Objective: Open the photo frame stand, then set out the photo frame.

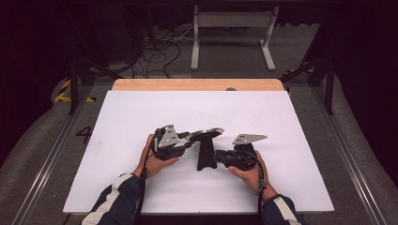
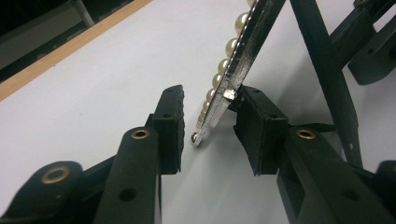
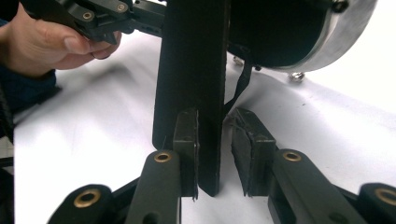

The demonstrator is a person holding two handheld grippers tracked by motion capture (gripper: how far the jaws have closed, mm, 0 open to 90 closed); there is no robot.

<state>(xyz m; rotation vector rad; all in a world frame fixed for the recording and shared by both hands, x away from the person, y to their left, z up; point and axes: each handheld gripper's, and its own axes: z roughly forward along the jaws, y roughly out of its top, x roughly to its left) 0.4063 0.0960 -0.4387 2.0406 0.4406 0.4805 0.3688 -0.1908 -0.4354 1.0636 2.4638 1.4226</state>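
We are working at the middle of the white table (image 1: 141,187), where a black stand (image 1: 205,154) rises with a curved, pearl-edged silver headband (image 1: 206,133) lying across its top. Our left gripper (image 1: 187,139) is sitting at nine o'clock of the stand, its jaws spread around the band's tip (image 2: 219,109): one pad (image 2: 252,126) is touching the metal edge and the other pad (image 2: 170,126) is standing clear, so nothing is being pinched there. Our right gripper (image 1: 218,158) is coming in from three o'clock and low on the post (image 3: 194,84); one pad is lying against the post (image 3: 187,149) while the other is standing apart, so that hold is looking loose as well. We are judging that the band is being set on or freed from the stand, and the risk is here: with the post only half braced, any sideways nudge from the left jaws may tip the stand, and the smooth band, resting on a narrow top, may slide off and drop onto the table if that pad drags it.
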